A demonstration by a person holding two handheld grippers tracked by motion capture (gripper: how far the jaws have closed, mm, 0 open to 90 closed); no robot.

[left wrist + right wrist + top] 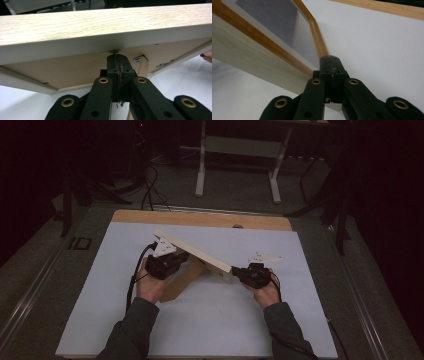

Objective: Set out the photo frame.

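at centre frame, the left gripper (176,260) and right gripper (241,272), jaws closed, are propping the tilted picture frame (192,251); thin contact is risking slippage.

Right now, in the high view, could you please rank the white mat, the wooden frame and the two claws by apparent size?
1. White mat
2. Wooden frame
3. Left claw and right claw look alike, so unranked.

hand-held gripper (331,65) closed, wooden frame (262,50) alongside
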